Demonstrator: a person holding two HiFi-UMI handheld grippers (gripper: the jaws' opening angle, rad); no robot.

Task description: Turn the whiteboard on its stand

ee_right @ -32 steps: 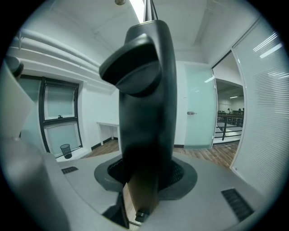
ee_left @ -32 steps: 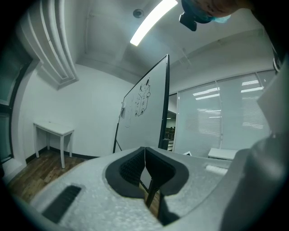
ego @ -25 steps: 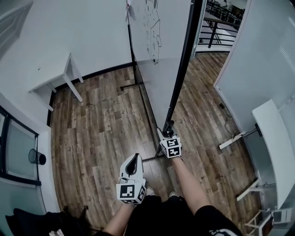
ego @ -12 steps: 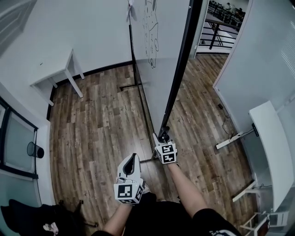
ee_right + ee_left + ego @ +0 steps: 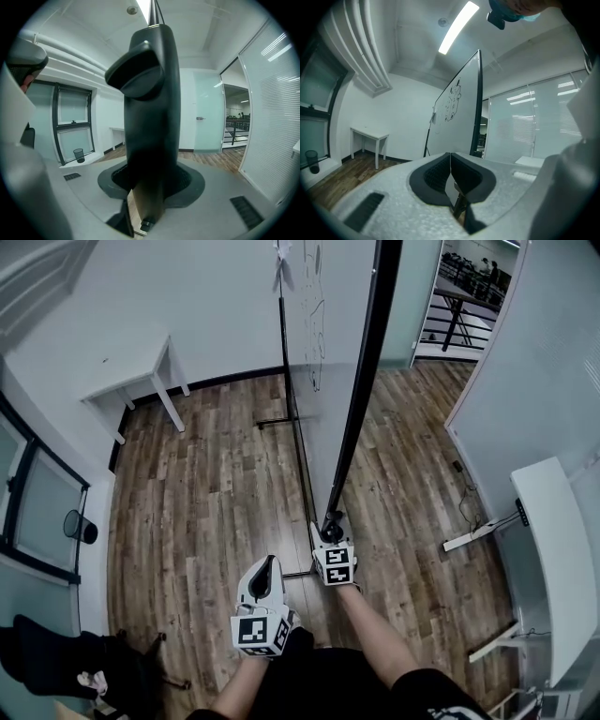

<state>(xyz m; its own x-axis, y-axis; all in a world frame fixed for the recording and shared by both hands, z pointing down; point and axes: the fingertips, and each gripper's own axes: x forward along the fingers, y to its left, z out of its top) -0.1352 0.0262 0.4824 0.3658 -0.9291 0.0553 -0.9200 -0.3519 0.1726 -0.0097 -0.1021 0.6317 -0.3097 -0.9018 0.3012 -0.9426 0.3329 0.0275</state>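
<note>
The whiteboard (image 5: 319, 381) stands almost edge-on to me, its black frame edge (image 5: 361, 381) running down to a lower corner. My right gripper (image 5: 328, 531) is shut on that black corner piece, which fills the right gripper view as a dark post (image 5: 147, 117) between the pads. My left gripper (image 5: 265, 570) hangs to the left of it, apart from the board, shut with nothing in it. In the left gripper view the pads (image 5: 461, 176) meet, and the whiteboard (image 5: 457, 117) with its drawings stands ahead. The stand's floor bar (image 5: 302, 474) runs under the board.
A white table (image 5: 131, 371) stands by the far-left wall, with a black bin (image 5: 81, 528) near the left window. A white desk (image 5: 553, 559) and a power strip (image 5: 478, 532) lie at the right. A glass door and railing (image 5: 459, 310) are behind the board.
The board's face has narrowed and looks more edge-on. My right gripper has shifted a little left and nearer with the frame corner in it. The left gripper has barely moved.
</note>
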